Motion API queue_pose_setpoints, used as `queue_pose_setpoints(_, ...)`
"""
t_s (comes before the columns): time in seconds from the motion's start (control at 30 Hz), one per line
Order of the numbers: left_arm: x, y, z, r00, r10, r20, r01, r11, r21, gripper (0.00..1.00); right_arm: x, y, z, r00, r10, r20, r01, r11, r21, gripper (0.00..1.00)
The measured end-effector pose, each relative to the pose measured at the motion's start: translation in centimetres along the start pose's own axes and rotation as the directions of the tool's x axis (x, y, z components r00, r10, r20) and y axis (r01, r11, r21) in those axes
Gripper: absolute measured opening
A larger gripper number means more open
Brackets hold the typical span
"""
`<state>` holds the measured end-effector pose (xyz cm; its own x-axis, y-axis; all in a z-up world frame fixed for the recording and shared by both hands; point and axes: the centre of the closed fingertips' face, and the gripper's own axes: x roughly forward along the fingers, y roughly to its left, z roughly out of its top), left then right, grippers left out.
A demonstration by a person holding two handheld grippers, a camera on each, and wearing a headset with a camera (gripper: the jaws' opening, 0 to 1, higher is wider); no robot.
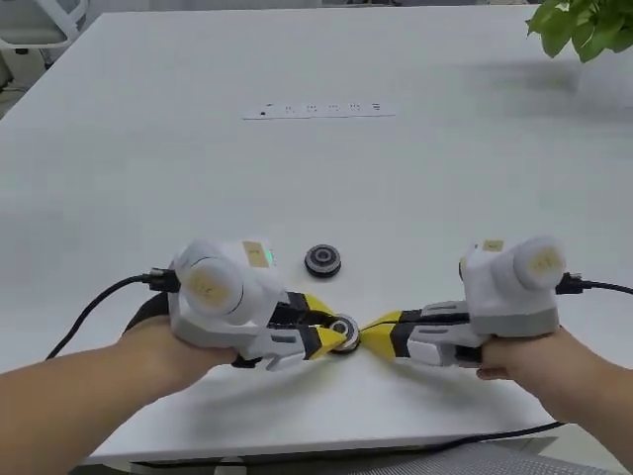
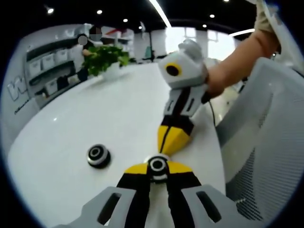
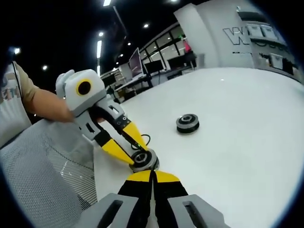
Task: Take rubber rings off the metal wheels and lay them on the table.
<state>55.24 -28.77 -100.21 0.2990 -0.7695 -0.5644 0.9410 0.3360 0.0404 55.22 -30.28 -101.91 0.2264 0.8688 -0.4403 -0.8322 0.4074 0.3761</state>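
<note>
One wheel (image 1: 343, 331) — clamped in left gripper (image 2: 157, 167).

Head view looks down from above; gripper views face each other closely, sharing one wheel (image 2: 157, 167)

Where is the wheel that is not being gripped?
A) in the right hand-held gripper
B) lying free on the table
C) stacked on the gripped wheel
B: the free wheel lies alone on the table, apart from the gripped wheel in the left hand-held gripper.

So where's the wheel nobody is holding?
The free wheel lies on the table just beyond the tips of the left gripper, near centre in the head view.
</note>
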Motion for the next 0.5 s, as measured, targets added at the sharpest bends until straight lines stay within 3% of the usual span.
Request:
queue_pose_setpoints(0.3,0.01,-0.01,-0.02,1.0,0.0,0.003,0.0,1.0,-0.008,0.12,-0.18,0.06,0.94,0.9985,0.002,0.054,-0.006,0.997,0.076,0.0)
queue_pose_setpoints(0.5,0.03,-0.03,-0.04,1.0,0.003,0.003,-0.003,1.0,-0.011,0.12,-0.07,0.61,1.16,0.9982,0.009,0.06,-0.014,0.996,0.089,0.0)
